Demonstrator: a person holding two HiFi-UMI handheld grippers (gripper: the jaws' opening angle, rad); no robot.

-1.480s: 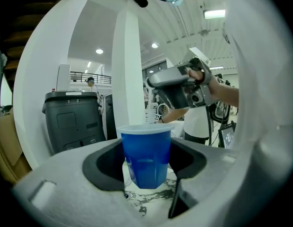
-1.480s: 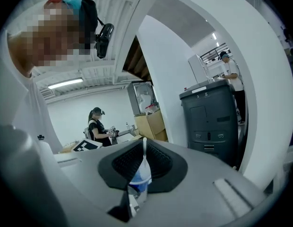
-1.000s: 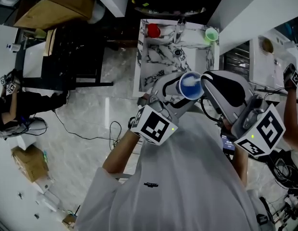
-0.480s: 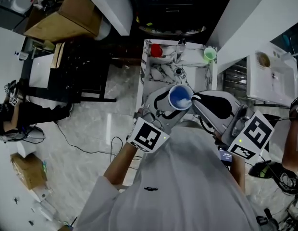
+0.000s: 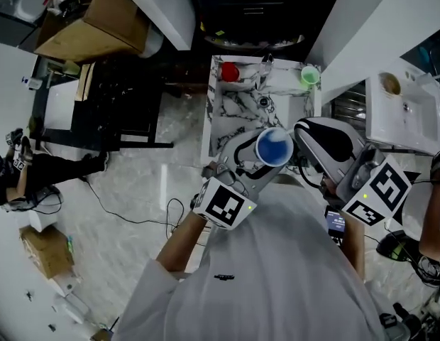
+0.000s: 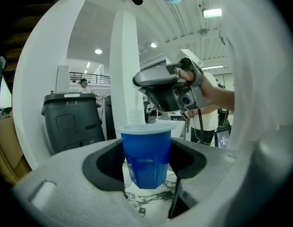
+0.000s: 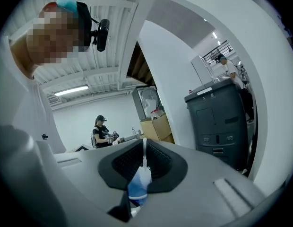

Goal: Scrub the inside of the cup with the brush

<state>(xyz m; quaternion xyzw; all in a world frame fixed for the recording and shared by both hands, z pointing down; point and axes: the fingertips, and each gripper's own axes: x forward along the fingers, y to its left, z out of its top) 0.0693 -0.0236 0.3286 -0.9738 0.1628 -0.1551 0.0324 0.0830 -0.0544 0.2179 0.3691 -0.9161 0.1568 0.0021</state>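
A blue plastic cup [image 5: 273, 148] is held upright in the air above the marble tabletop, with my left gripper [image 5: 261, 156] shut on its sides. In the left gripper view the cup [image 6: 146, 157] sits between the jaws [image 6: 146, 176], and a thin white brush handle [image 6: 136, 115] rises from its mouth. My right gripper [image 5: 297, 142] comes in from the right at the cup's rim, shut on the brush. In the right gripper view the brush [image 7: 143, 167] points down along the jaws [image 7: 142, 176], its white bristles over the blue cup [image 7: 136, 193].
The marble table [image 5: 238, 105] lies below the cup, with a red cup [image 5: 229, 71] at its far left and a green cup [image 5: 309, 77] at its far right. A white sink unit [image 5: 404, 112] stands to the right. A person [image 5: 21, 172] is at the far left.
The cup and both grippers have shifted a little over the table, first down and left, then slightly right. The left gripper's hold on the cup and the right gripper's hold on the brush are unchanged.
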